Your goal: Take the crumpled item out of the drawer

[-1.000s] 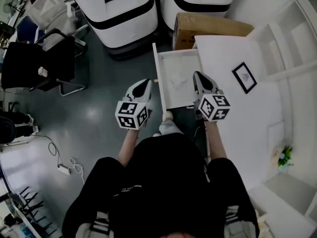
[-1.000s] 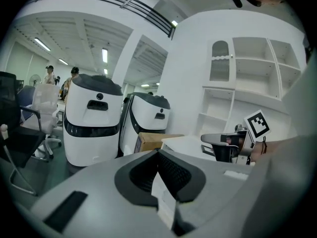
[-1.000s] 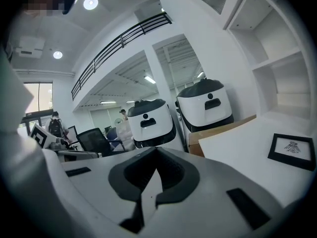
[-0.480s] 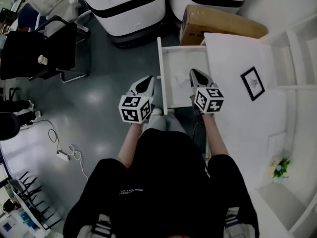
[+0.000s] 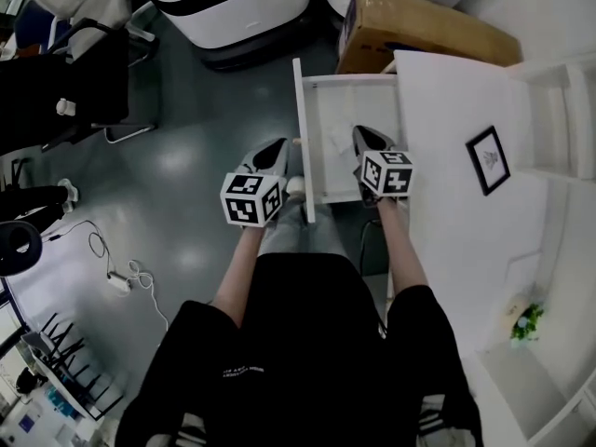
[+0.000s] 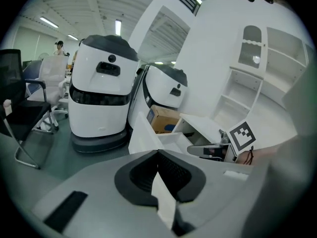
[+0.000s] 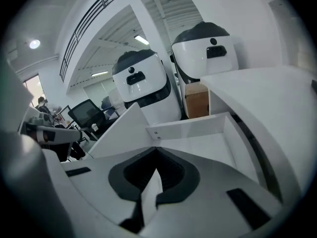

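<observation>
2 white machines (image 5: 223, 3) with black bands stand past the open drawer (image 5: 304, 110), a cardboard box (image 5: 410, 35) beside them. a black chair (image 5: 56, 82) and a power strip (image 5: 118, 283) on its cable are off to the left on the grey floor. on the white desk (image 5: 447, 212) lie a framed picture (image 5: 488, 159) and, nearer, a small plant (image 5: 527, 322).

the crumpled item (image 5: 335, 143) lies on the drawer floor, pale and hard to pick out against the white. the right gripper (image 5: 358, 130) is just beside it inside the drawer, jaws pressed together on nothing. the left gripper (image 5: 277, 145) is outside the drawer front, tips also together and empty.

the picture's print is too small to read.
</observation>
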Motion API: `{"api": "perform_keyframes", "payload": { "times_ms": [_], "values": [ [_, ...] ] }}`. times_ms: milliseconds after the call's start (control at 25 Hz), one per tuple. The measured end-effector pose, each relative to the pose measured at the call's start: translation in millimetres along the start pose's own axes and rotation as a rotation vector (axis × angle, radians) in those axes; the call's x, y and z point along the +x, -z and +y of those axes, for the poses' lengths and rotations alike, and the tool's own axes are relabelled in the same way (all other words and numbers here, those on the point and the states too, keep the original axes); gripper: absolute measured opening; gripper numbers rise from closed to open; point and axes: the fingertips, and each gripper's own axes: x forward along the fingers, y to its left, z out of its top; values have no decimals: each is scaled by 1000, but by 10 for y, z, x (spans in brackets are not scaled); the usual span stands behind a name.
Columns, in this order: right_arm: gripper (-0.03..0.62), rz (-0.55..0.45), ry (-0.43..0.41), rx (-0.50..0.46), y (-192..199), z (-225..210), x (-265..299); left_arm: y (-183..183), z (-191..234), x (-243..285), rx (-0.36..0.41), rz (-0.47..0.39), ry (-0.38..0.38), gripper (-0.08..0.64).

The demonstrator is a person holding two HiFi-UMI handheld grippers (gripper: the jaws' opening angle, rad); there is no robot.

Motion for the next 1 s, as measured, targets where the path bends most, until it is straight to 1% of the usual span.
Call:
{"api": "perform_keyframes", "payload": {
  "times_ms": [200,400,480,680,880,1000],
  "values": [
    [-8,90,9,16,263,-154,301,126,104,142,-19,41,4,-2],
    [-1,152,57,-63,440,-291,514,200,200,258,-38,59,1,-2],
    [48,169,71,-76,493,-335,587,232,227,296,-42,66,2,-2],
    [125,209,95,-64,634,-449,728,287,233,376,-49,84,10,-2],
    [171,250,82,-37,777,-491,844,324,237,429,-57,96,17,-2],
    [175,270,71,-26,816,-488,888,353,215,451,-57,104,24,-2]
  ]
}}
